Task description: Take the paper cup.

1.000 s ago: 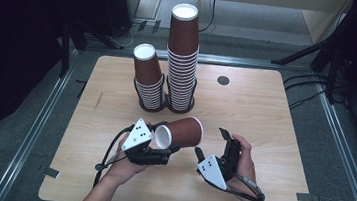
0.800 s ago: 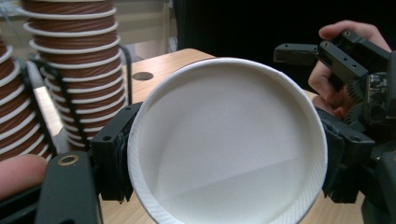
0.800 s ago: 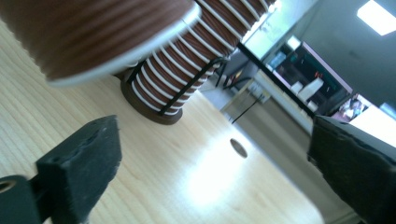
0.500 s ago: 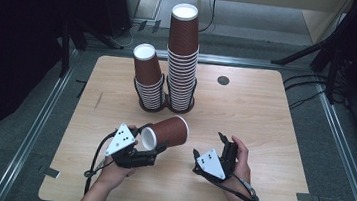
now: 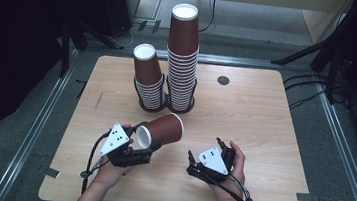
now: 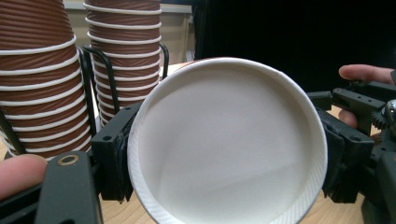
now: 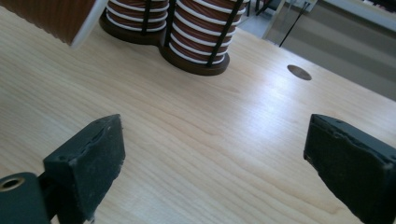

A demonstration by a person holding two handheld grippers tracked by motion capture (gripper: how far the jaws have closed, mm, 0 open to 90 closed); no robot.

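Note:
A brown ribbed paper cup (image 5: pixel 163 128) lies on its side just above the table, white base toward the person. My left gripper (image 5: pixel 146 138) is shut on it near that base. In the left gripper view the white base (image 6: pixel 224 149) sits between the two black pads (image 6: pixel 114 158). My right gripper (image 5: pixel 204 151) is held low over the wood to the right of the cup. Its jaws have just been opening and stand wide apart with only bare table between the pads (image 7: pixel 88 158). Behind stand a short stack (image 5: pixel 148 80) and a tall stack (image 5: pixel 182 55) of upturned cups.
Both stacks sit in a black wire holder (image 5: pixel 166 106) at the back middle of the wooden table (image 5: pixel 263 139). A small dark round disc (image 5: pixel 223 80) is set in the wood at the back right. Metal rails and dark stands lie beyond the table's edges.
My left gripper has carried the cup to the left and a little nearer the person. The right hand has stayed almost where it was.

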